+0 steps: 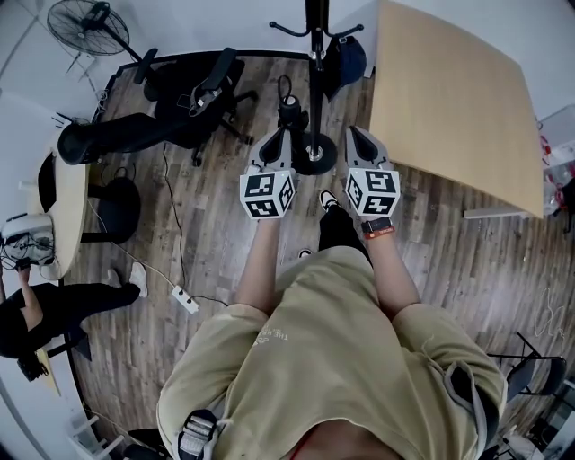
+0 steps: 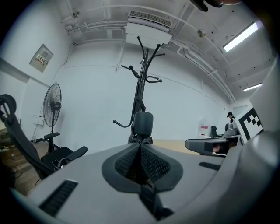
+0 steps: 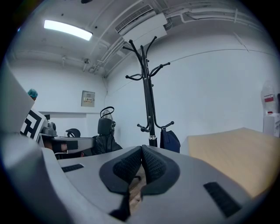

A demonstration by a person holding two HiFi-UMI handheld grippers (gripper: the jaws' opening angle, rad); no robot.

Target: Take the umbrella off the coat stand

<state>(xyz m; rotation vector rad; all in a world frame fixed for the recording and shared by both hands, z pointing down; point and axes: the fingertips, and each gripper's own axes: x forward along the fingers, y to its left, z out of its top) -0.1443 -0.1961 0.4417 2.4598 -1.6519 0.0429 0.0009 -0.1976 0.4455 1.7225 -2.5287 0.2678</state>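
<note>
A black coat stand (image 1: 314,54) rises from a round base (image 1: 314,154) straight ahead, with curved hooks (image 2: 144,78) up its pole (image 3: 148,100). On its left side hangs a dark folded umbrella (image 2: 143,124), seen from above as a black bundle with a loop strap (image 1: 289,110). A dark blue bag (image 3: 169,141) hangs on the right side (image 1: 349,58). My left gripper (image 1: 275,140) is shut and empty, its tip just short of the umbrella (image 2: 139,148). My right gripper (image 1: 359,137) is level with it on the right, shut on nothing (image 3: 141,153).
A pale wooden table (image 1: 449,99) stands close on the right of the stand. Black office chairs (image 1: 193,99) and a floor fan (image 1: 90,22) are at the left. A round table (image 1: 67,202), a seated person (image 1: 54,305) and a power strip (image 1: 184,299) lie further left.
</note>
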